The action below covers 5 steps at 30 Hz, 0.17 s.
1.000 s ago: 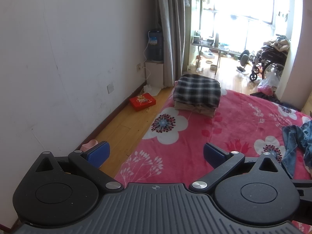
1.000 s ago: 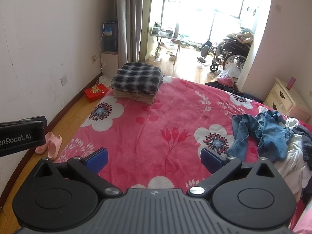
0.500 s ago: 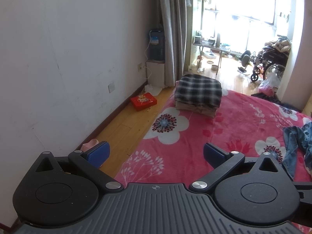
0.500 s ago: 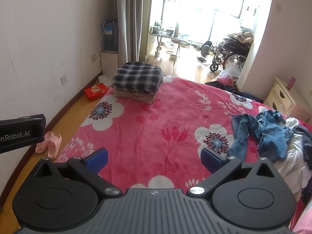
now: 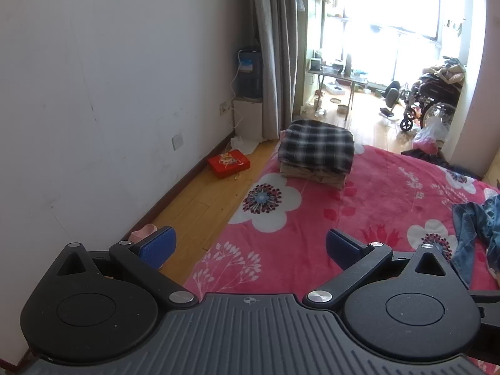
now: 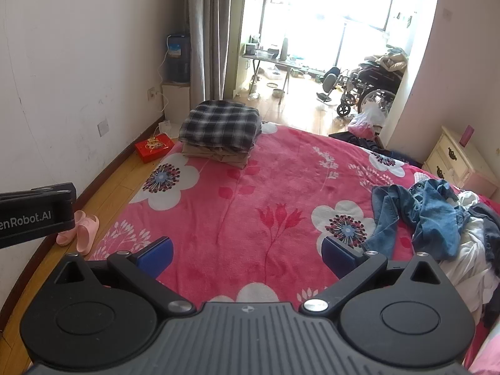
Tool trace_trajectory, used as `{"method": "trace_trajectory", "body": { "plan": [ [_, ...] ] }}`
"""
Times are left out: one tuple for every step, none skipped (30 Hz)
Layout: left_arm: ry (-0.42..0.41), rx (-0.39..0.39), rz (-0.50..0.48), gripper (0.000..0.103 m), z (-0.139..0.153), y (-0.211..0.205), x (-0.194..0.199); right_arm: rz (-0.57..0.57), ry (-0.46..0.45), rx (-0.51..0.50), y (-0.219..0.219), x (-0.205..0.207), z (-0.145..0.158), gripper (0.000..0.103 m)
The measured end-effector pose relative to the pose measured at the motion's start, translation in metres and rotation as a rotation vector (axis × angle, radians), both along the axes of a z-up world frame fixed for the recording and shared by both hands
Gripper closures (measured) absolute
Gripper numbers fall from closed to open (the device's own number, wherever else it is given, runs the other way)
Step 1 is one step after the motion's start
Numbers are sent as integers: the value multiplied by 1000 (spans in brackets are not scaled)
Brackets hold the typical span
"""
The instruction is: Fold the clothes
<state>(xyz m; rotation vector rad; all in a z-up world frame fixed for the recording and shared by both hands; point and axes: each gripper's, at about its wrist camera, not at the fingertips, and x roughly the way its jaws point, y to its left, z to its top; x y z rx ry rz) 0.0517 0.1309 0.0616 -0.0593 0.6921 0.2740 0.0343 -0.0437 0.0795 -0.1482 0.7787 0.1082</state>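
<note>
Both tools [image 5: 250,245] [image 6: 247,251] wide open, empty.

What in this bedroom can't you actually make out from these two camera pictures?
- Unfolded pile, right wrist view: cut off by the right edge, garment count unclear.
- Folded stack: lower layers hidden under the plaid top.
- Window area, left wrist view: washed out by glare.
- Pink slippers: mostly behind the left gripper.

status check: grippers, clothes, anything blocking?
Left gripper open, empty. Right gripper open, empty. Folded stack at far bed corner; unfolded pile on the right, untouched. Pink blanket between them bare, nothing blocking.
</note>
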Motion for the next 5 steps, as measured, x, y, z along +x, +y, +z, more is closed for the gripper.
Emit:
{"method": "trace_trajectory", "body": {
  "plan": [
    [0, 0, 0, 0, 0, 0, 0, 0, 0, 0, 0, 0, 0, 0],
    [-1, 0, 0, 0, 0, -1, 0, 0, 0, 1, 0, 0, 0, 0],
    [-1, -1, 1, 0, 0, -1, 0, 1, 1, 1, 0, 1, 0, 0],
    [0, -2, 0, 0, 0, -1, 0, 2, 1, 1, -1, 1, 1, 0],
    [0, -3, -1, 0, 0, -1, 0, 2, 1, 0, -1, 1, 1, 0]
  ]
}}
